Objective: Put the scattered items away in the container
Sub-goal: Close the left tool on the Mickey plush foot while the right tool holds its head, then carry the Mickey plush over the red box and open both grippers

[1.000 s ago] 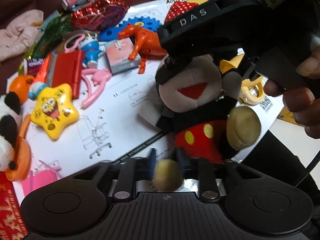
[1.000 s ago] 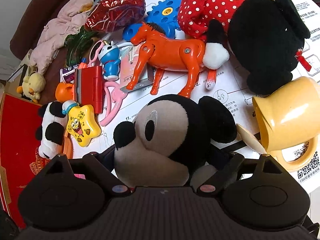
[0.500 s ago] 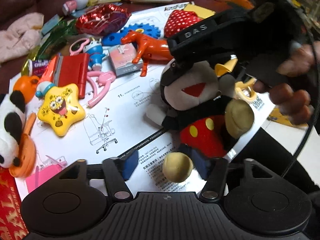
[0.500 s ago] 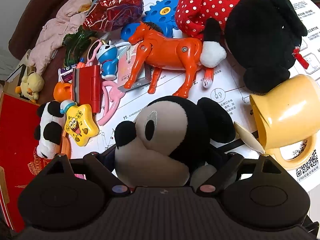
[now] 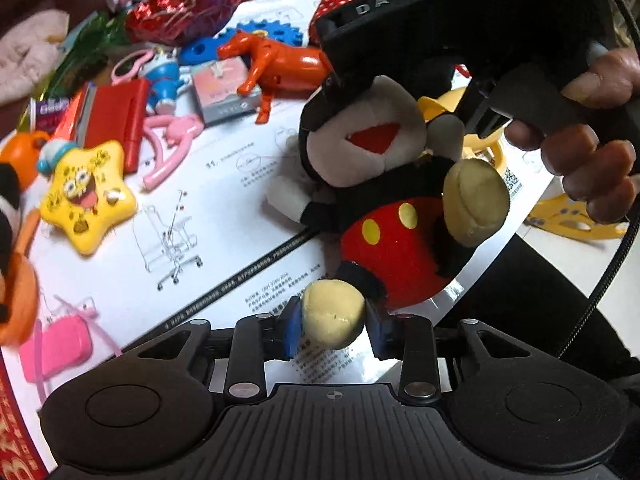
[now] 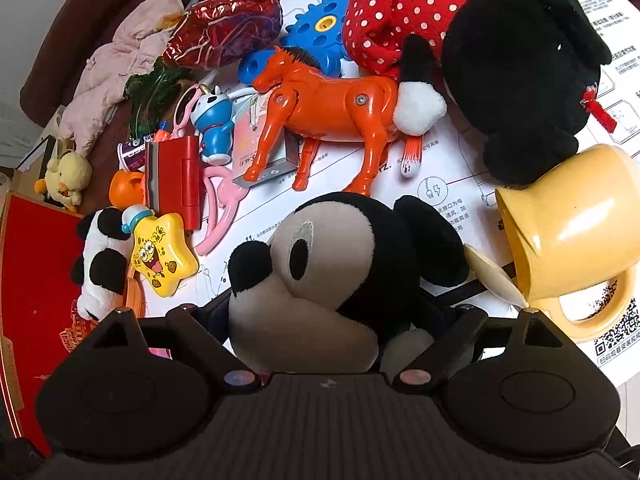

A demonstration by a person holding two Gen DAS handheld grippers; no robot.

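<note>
Left hand-held gripper (image 5: 333, 329) reclosing around plush foot (image 5: 333, 313) (released earlier).

From my right wrist view the mouse plush (image 6: 320, 276) hides my right gripper's (image 6: 320, 344) fingertips, so I can't tell their grip. The panda plush (image 5: 8, 200) is cut off by the left view's edge. The print on the instruction sheet (image 5: 224, 216) is too small to read.

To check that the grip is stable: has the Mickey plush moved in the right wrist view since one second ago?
No. The Mickey plush keeps its place just below the orange horse.
</note>
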